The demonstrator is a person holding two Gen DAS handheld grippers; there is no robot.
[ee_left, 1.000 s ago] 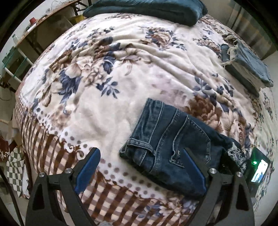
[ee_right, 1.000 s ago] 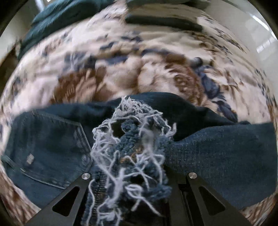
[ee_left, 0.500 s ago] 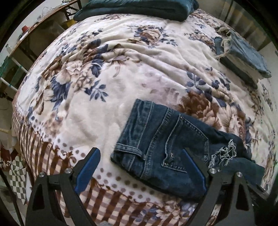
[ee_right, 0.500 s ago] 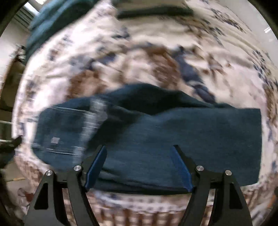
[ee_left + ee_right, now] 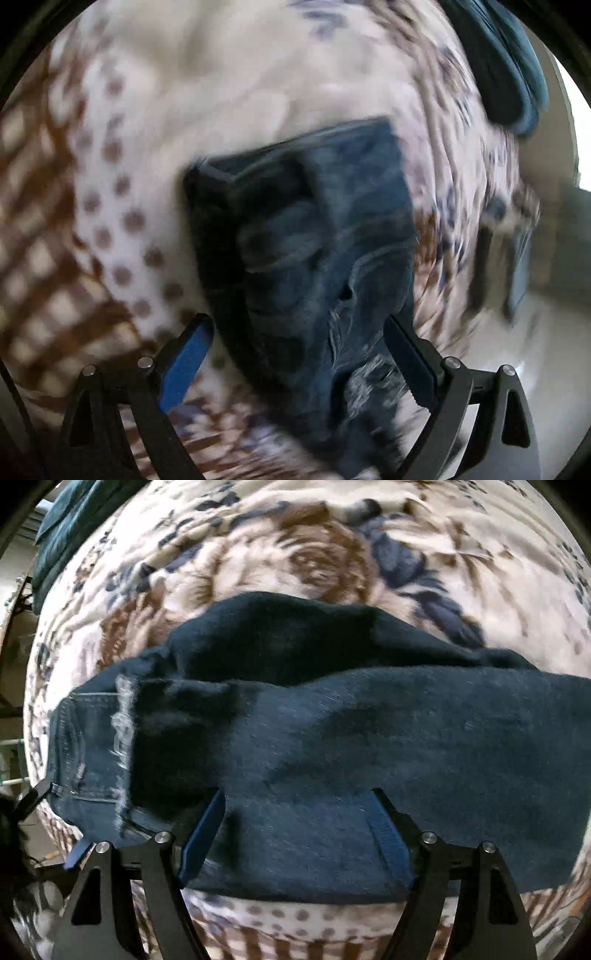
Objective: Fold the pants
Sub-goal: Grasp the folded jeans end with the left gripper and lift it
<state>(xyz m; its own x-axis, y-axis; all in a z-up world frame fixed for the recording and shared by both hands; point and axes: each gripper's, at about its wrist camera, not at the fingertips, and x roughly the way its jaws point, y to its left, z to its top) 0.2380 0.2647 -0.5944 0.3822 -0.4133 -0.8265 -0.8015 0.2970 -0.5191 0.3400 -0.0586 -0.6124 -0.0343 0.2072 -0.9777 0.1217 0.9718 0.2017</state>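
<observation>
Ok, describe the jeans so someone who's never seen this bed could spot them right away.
Start from the cream floral blanket covering the bed. The jeans lie near its checked, dotted border, folded over on themselves, right ahead of the open right tongs. They are dark blue denim with a pale frayed hem, unlike the plain teal bedding at the far end.

Left wrist view: looks forward and down between the spread left tongs [image 5: 297,354], close over the jeans [image 5: 314,236] on the floral bedspread [image 5: 221,81]; heavily motion-blurred.

Right wrist view: looks forward and down between the spread right tongs [image 5: 297,825], close above the jeans [image 5: 332,731], which lie across and beyond the tongs.

Shared: the jeans and the bedspread [image 5: 332,546].
</observation>
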